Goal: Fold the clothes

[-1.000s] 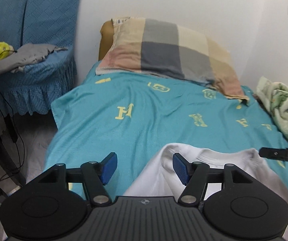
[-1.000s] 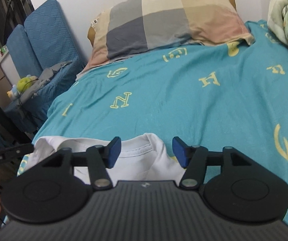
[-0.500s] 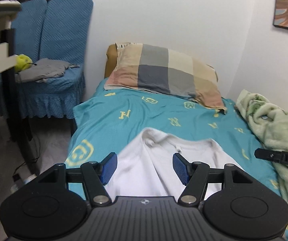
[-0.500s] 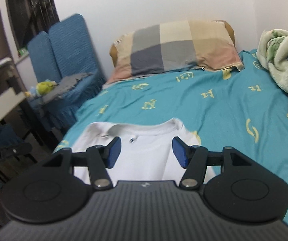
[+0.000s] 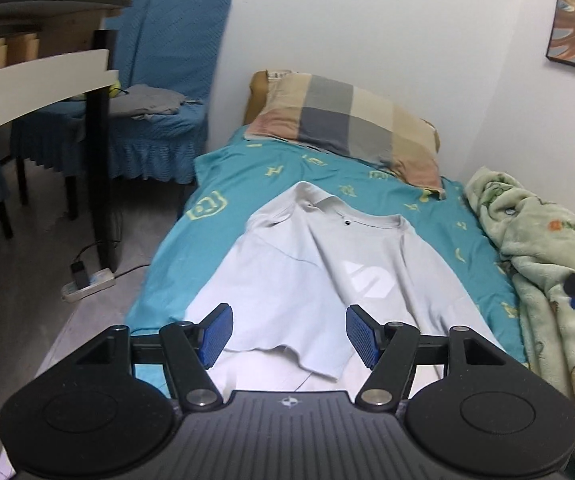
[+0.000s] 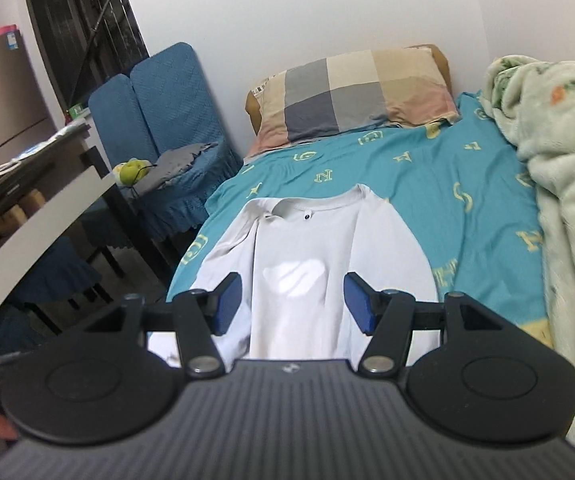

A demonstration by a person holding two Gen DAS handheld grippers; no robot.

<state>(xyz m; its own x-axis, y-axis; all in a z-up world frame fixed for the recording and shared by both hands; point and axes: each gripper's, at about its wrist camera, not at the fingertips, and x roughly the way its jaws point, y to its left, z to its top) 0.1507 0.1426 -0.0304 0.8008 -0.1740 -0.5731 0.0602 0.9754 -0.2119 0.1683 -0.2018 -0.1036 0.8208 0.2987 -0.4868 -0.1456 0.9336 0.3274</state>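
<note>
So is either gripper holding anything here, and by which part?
Nothing is held. The left gripper and right gripper both stand open above the white T-shirt, which lies on the bed.

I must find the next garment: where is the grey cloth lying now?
In the left wrist view, the crumpled grey cloth lies on the blue-covered chair seat, left of the bed's checked pillow.

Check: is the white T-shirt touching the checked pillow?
Apart. Left wrist view shows a strip of teal sheet between the T-shirt collar and the pillow.
</note>
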